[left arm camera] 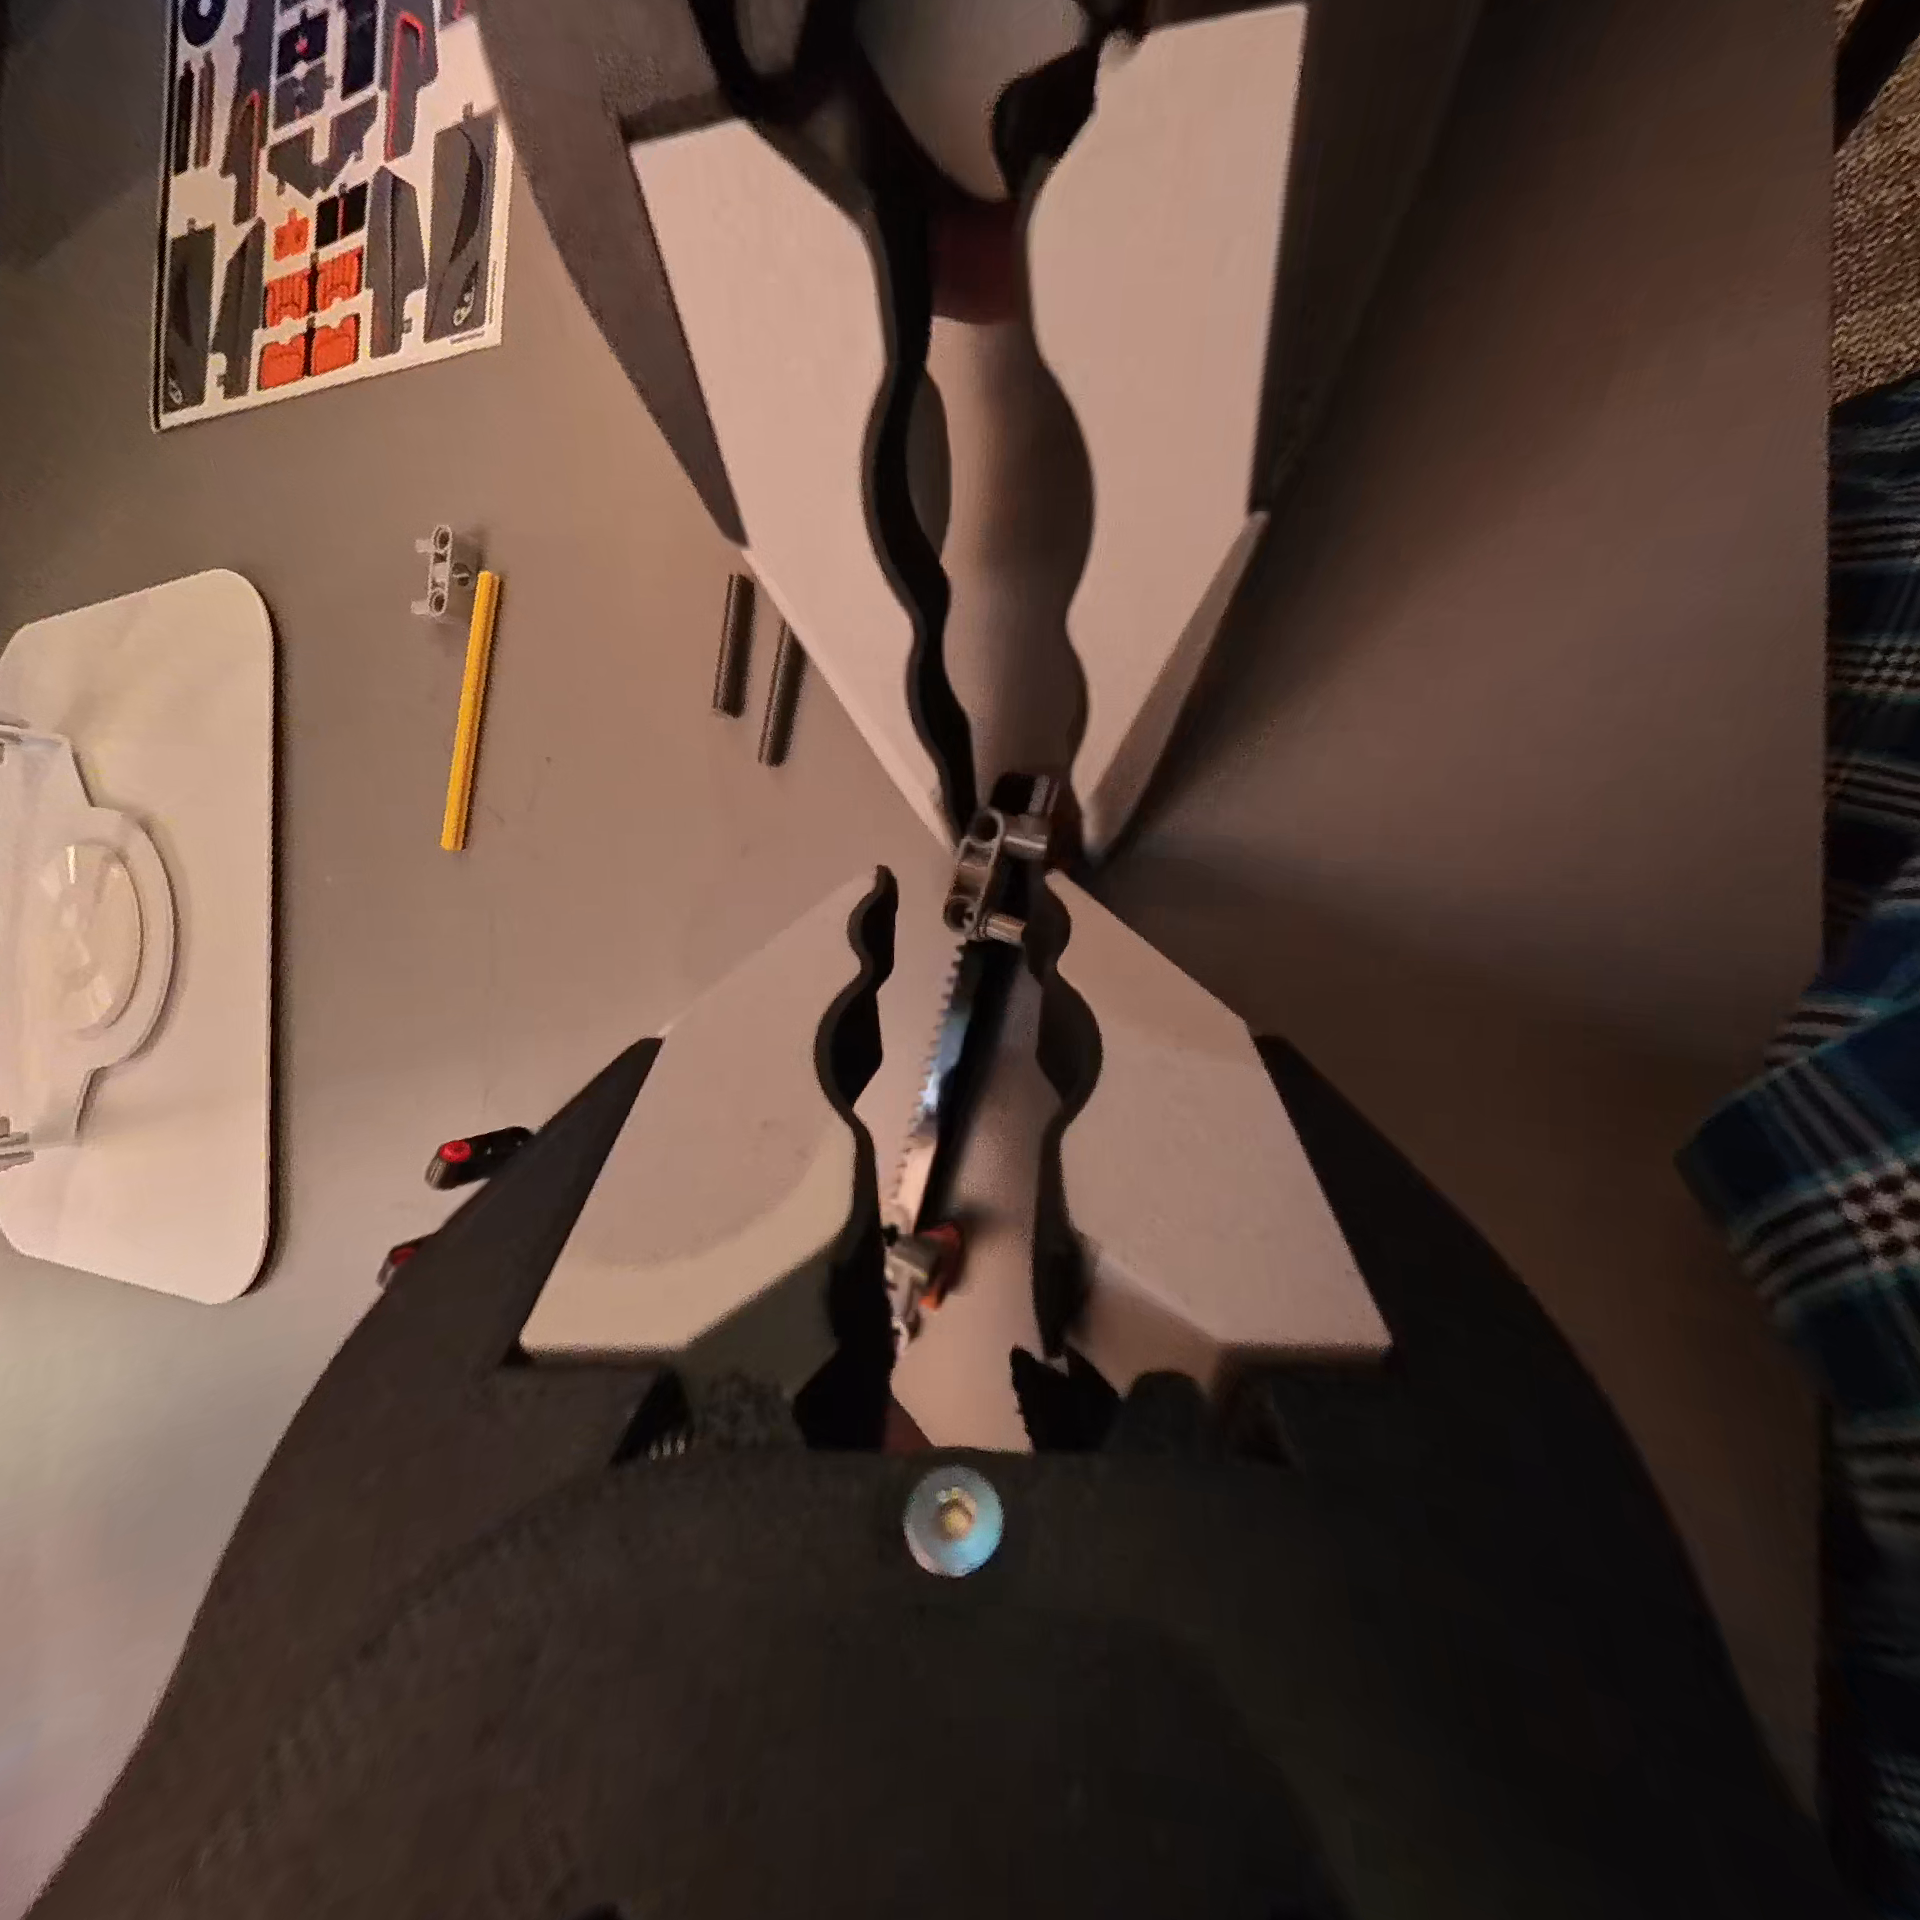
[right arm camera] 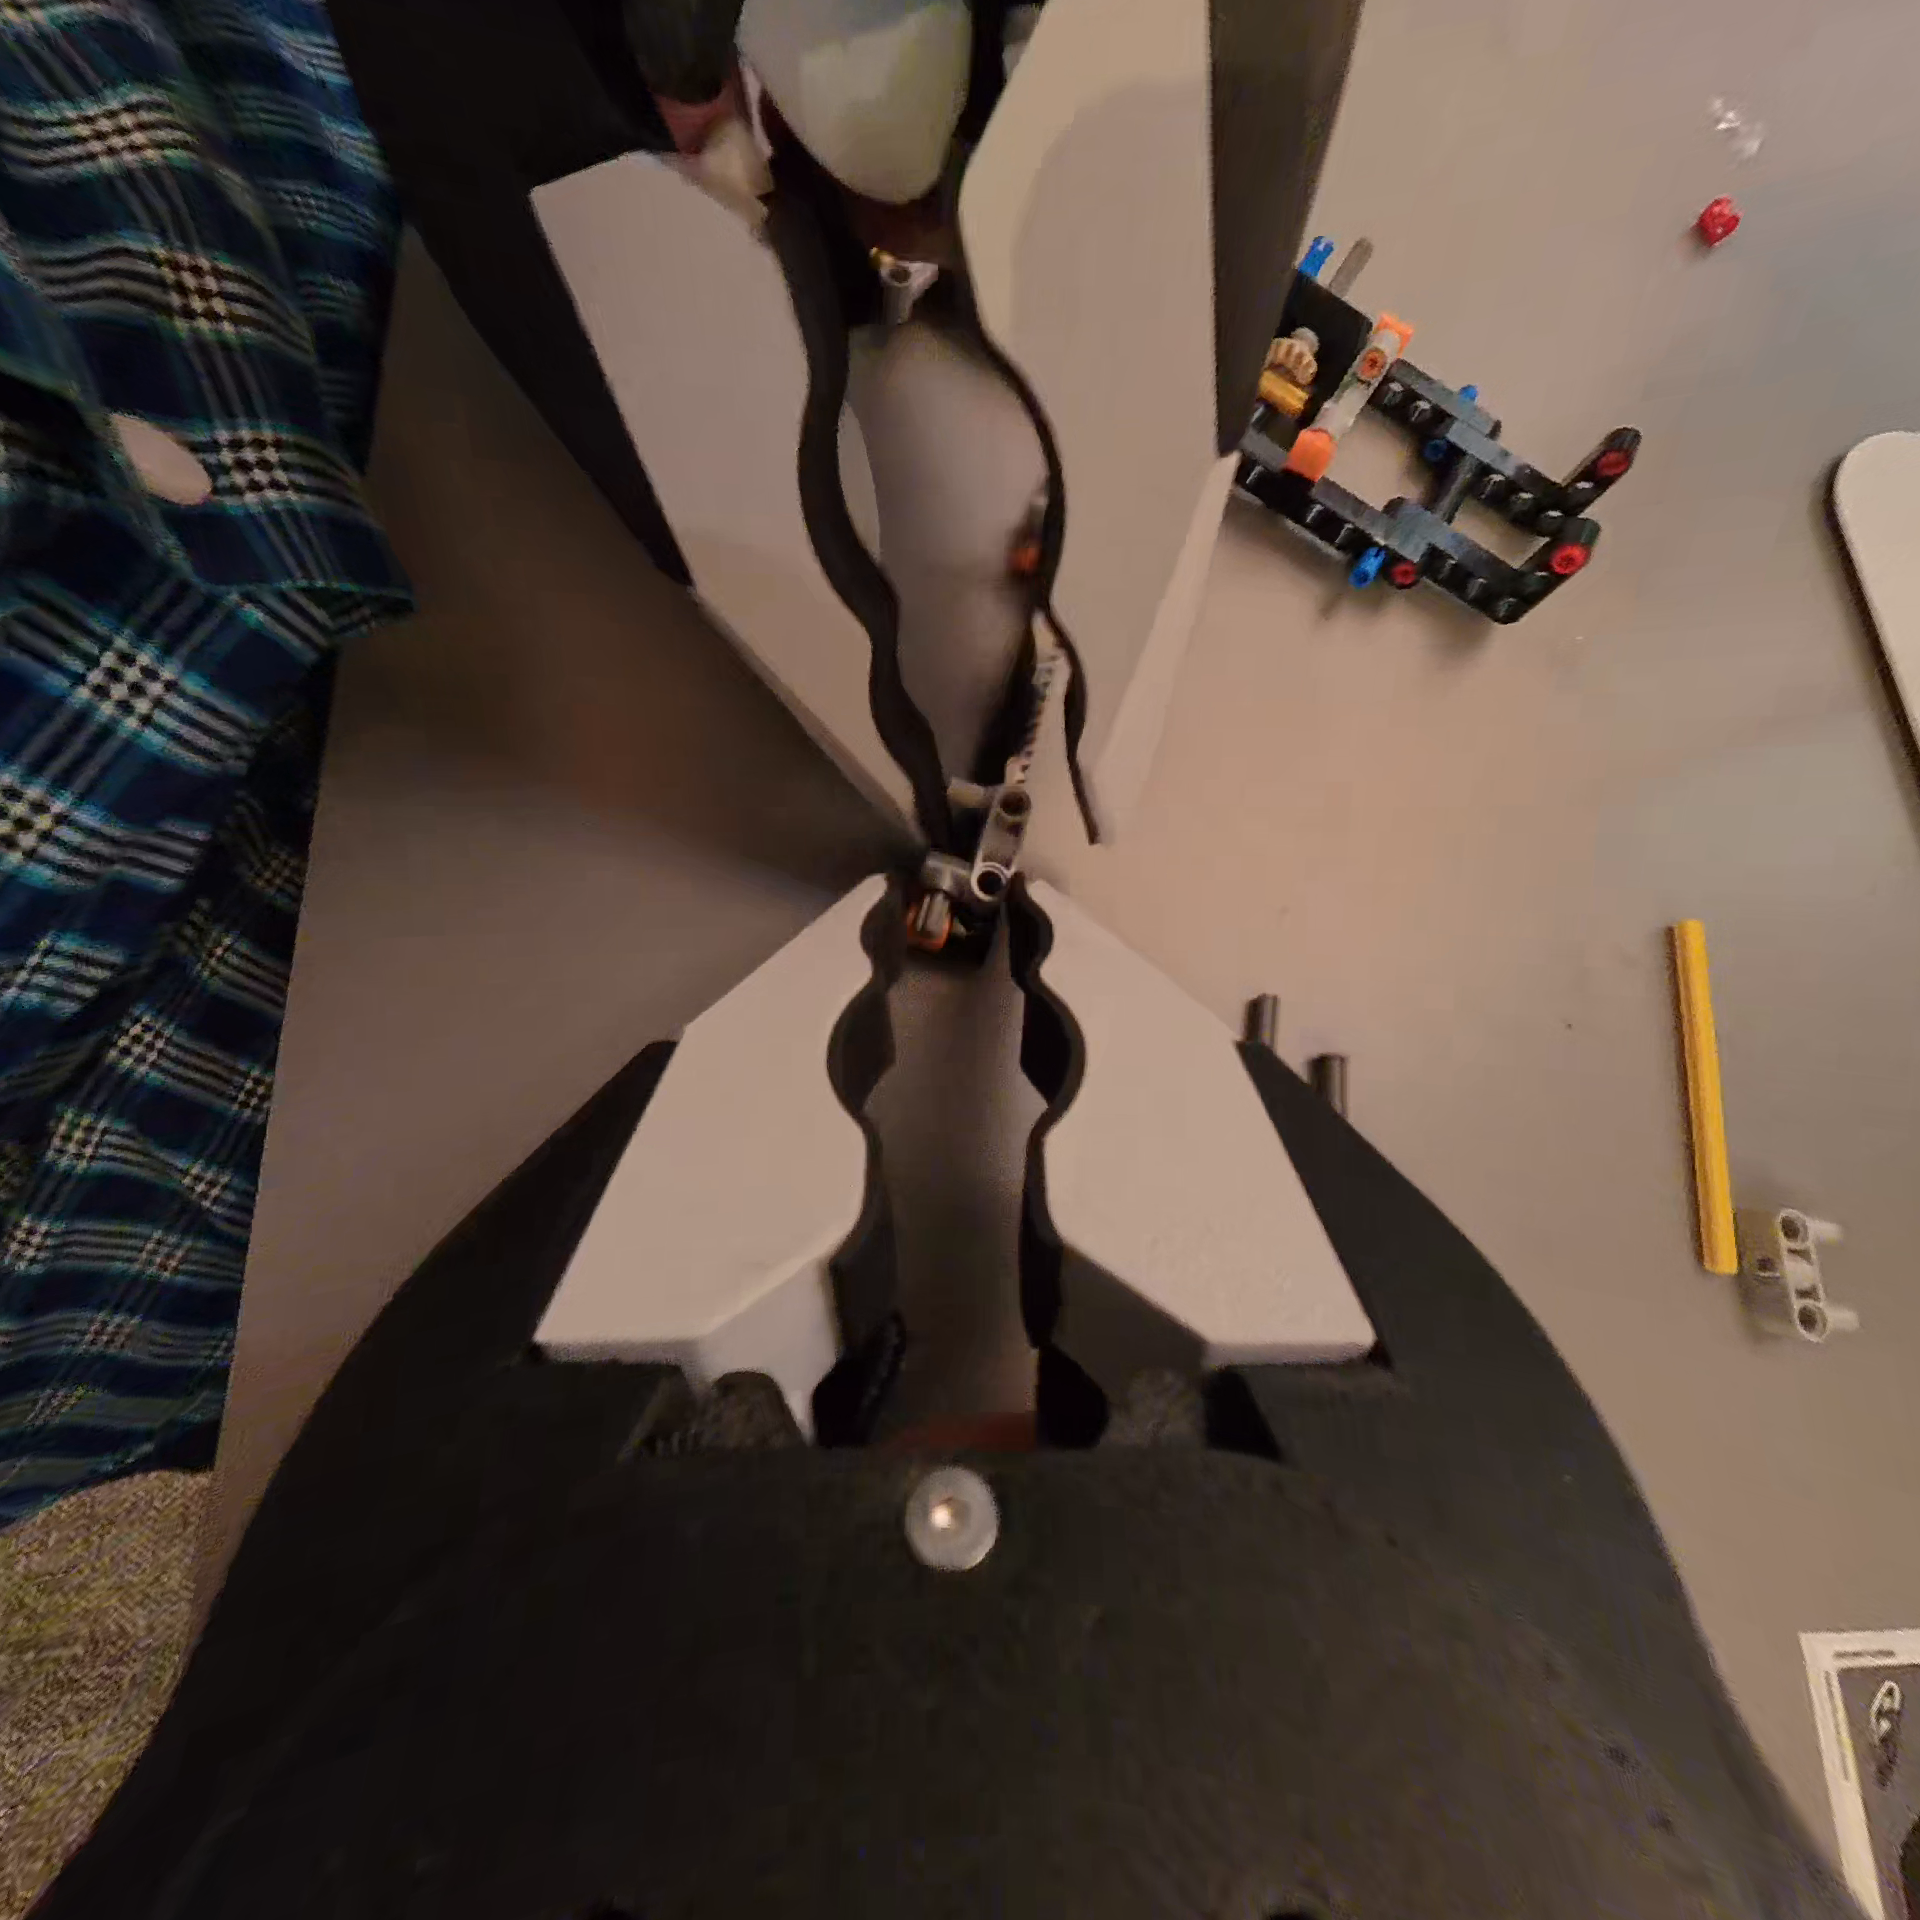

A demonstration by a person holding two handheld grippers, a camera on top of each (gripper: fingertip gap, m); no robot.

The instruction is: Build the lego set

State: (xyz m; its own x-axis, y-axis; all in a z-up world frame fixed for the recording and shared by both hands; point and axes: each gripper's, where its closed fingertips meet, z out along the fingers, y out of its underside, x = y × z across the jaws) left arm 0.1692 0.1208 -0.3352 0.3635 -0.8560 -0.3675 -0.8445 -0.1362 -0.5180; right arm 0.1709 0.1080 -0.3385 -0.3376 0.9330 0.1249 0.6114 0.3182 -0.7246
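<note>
Two handheld grippers meet nose to nose above a grey counter [right arm camera: 1455,831]. The left gripper [left arm camera: 961,894] jaws are clenched on a toothed rack assembly [left arm camera: 940,1060]; the right gripper [right arm camera: 951,904] jaws grasp a grey pin connector [right arm camera: 982,842], apparently pressing it onto the rack's end. Next comes firm, aligned pushing. A black studded frame [right arm camera: 1434,488] lies at two o'clock, and a smooth yellow axle [right arm camera: 1704,1096] at three.
</note>
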